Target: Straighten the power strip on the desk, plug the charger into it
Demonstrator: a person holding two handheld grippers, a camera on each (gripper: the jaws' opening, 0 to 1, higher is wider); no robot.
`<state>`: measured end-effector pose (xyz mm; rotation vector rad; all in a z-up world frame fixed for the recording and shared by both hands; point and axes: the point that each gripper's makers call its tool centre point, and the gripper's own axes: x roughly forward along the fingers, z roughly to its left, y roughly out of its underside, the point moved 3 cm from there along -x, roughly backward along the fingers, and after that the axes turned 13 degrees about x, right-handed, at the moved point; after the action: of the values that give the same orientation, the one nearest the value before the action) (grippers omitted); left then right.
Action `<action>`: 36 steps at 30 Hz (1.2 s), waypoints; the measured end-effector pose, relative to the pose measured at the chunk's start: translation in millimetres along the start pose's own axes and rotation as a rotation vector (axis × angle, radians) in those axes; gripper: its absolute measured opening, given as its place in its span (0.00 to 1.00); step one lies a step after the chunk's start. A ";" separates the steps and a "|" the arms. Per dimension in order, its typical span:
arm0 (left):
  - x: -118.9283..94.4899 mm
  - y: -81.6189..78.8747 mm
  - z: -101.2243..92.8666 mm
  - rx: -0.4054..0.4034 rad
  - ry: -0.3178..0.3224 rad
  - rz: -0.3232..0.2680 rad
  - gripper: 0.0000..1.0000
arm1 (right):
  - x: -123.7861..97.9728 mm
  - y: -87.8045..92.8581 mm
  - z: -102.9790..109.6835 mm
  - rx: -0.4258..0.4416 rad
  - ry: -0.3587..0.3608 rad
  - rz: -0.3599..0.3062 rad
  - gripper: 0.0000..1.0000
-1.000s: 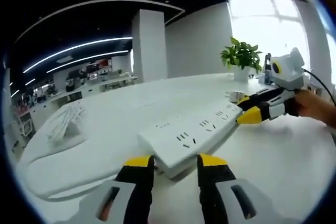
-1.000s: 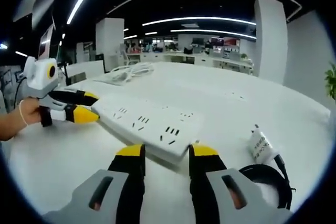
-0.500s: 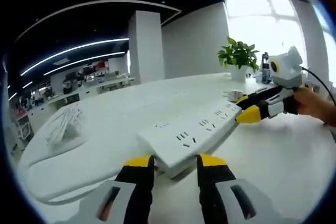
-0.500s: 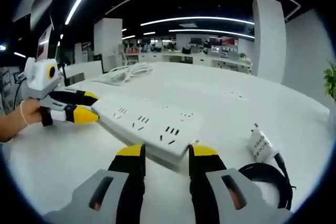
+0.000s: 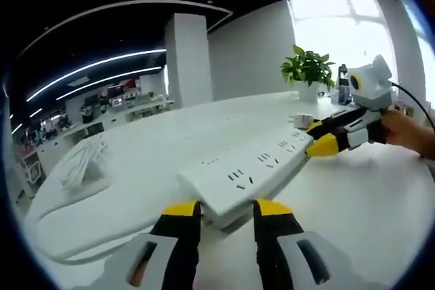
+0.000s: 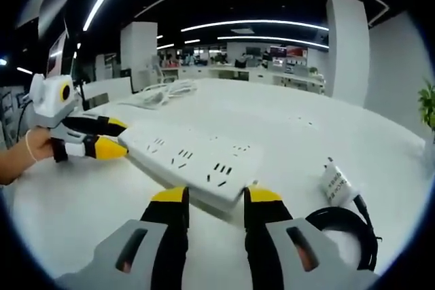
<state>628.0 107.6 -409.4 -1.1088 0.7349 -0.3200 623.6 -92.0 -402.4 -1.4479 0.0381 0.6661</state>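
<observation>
A long white power strip [image 5: 251, 168] lies across the white desk [image 5: 353, 202], held at both ends. My left gripper [image 5: 225, 210] is shut on its near end in the left gripper view, and my right gripper [image 5: 321, 137] clamps the far end, a hand behind it. In the right gripper view the power strip [image 6: 187, 157] runs from my right gripper [image 6: 212, 196] to my left gripper [image 6: 112, 136]. The white charger [image 6: 335, 185] lies on the desk right of the strip, its black cable [image 6: 343, 232] coiled beside it. The charger [image 5: 301, 121] also sits beyond the strip.
A bundle of white cable [image 5: 81, 161] lies at the desk's far side, also seen as the white cable bundle [image 6: 163, 92]. A potted plant [image 5: 309, 69] stands by the window. The strip's white cord [image 5: 75, 249] curves along the desk edge.
</observation>
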 end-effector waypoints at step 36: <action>-36.8 10.2 -23.1 0.014 -0.006 -0.001 0.26 | -34.1 19.3 19.3 0.008 -0.030 -0.012 0.28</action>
<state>584.5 117.3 -410.5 -1.0963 0.7255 -0.3217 580.1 -88.2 -402.7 -1.4292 0.0089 0.6776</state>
